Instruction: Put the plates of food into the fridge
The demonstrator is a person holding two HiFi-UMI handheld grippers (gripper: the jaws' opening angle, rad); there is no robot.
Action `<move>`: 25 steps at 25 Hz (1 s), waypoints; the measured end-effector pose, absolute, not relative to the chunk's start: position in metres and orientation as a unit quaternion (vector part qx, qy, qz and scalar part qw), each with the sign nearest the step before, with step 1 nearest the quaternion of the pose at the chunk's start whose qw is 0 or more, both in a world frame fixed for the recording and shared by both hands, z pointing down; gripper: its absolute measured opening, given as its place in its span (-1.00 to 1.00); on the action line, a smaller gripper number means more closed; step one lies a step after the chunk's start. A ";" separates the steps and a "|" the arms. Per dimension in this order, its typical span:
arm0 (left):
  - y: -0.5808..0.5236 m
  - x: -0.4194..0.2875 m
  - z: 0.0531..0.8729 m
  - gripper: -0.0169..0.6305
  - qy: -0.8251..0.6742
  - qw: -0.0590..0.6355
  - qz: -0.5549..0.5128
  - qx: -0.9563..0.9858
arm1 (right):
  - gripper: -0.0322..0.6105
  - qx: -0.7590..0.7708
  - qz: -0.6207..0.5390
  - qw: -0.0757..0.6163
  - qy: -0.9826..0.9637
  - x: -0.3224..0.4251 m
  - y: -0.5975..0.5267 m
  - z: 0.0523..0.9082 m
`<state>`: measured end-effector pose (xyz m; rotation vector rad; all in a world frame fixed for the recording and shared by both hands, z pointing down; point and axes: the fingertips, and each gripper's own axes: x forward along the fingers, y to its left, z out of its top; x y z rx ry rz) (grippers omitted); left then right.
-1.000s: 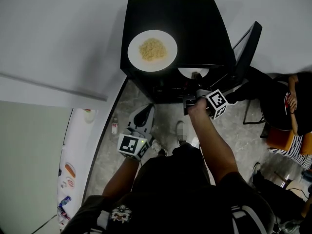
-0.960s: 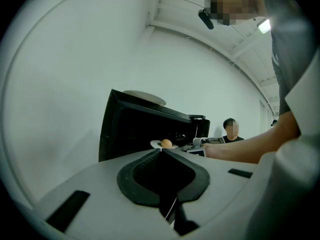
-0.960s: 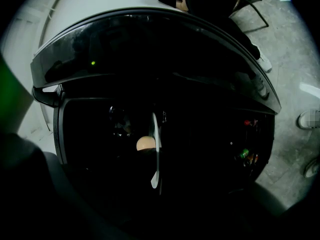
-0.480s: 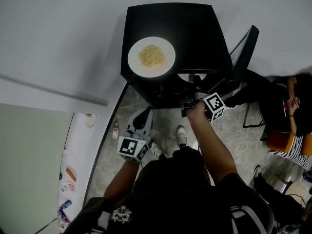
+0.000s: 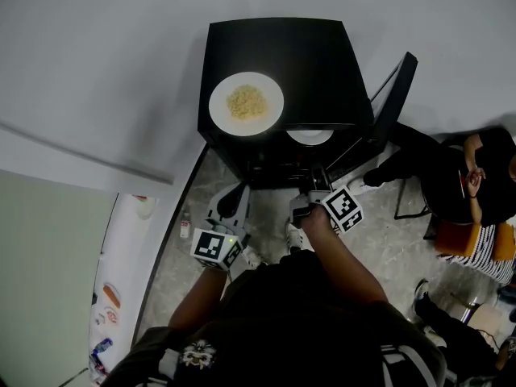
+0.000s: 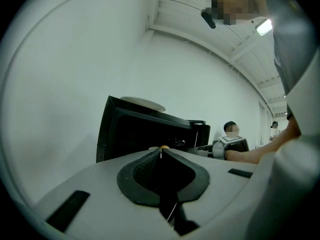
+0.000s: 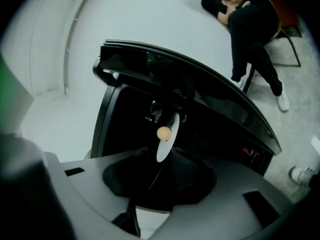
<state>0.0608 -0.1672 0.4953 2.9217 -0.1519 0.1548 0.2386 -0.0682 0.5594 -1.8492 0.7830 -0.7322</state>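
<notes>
1. As the head view looks steeply down, a black fridge (image 5: 314, 63) fills the 12 o'clock area, its door (image 5: 393, 103) swung open toward 2 o'clock.
2. On the fridge roof, toward its 9 o'clock side, sits the top plate (image 5: 271, 116), white with a heap of yellow food in its middle.
3. At 5 o'clock from it, the white inner plate (image 5: 310, 137) peeks out from under the roof's front edge, inside the fridge.
4. The right gripper (image 5: 316, 185) is at 6 o'clock from the inner plate, before the opening and clear of the plate.
5. The left gripper (image 5: 239, 192) is at 7 o'clock from the fridge, over the grey floor (image 5: 403, 240), pointing at the fridge front.
6. A seated person (image 5: 476, 176) is at 3 o'clock, well apart from the fridge.
7. Left gripper view: the left gripper's (image 6: 161, 149) jaws are pressed together with nothing between them.
8. Beyond its tips at 12 o'clock stands the fridge (image 6: 140, 131), with the top plate (image 6: 142, 103) edge-on on its roof.
9. Right gripper view: the picture is turned on its side. The right gripper's (image 7: 161, 156) jaws stand wide apart, have just been opening, and grip nothing.
10. Past the tips at 12 o'clock, the inner plate (image 7: 171, 126) shows as a near-upright white sliver in the dark fridge (image 7: 200, 89), carrying a small round tan morsel. The pads do not touch it.
</notes>
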 end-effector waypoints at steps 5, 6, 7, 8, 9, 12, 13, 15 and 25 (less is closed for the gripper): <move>-0.166 0.065 0.486 -0.87 -0.052 0.108 0.043 0.992 | -0.47 -0.786 -0.248 0.392 0.409 0.214 -0.060 0.518; -0.165 0.066 0.485 -0.87 -0.050 0.109 0.038 0.992 | -0.47 -0.792 -0.229 0.372 0.426 0.211 -0.058 0.508; -0.165 0.066 0.484 -0.87 -0.049 0.109 0.034 0.992 | -0.47 -0.798 -0.210 0.350 0.444 0.207 -0.058 0.498; -0.164 0.067 0.483 -0.87 -0.047 0.108 0.031 0.993 | -0.47 -0.803 -0.189 0.325 0.462 0.203 -0.058 0.488; -0.164 0.067 0.481 -0.87 -0.045 0.107 0.029 0.993 | -0.47 -0.809 -0.168 0.297 0.479 0.199 -0.060 0.479; -0.162 0.072 0.471 -0.87 -0.037 0.099 0.024 0.994 | -0.48 -0.823 -0.096 0.209 0.519 0.187 -0.063 0.452; -0.162 0.074 0.467 -0.87 -0.037 0.097 0.020 0.994 | -0.50 -0.826 -0.073 0.185 0.528 0.184 -0.065 0.444; -0.164 0.075 0.460 -0.87 -0.040 0.096 0.012 0.995 | -0.60 -0.828 -0.039 0.148 0.540 0.177 -0.066 0.431; -0.167 0.089 0.419 -0.87 -0.042 0.070 -0.022 0.996 | -0.82 -0.831 0.002 0.049 0.554 0.168 -0.074 0.406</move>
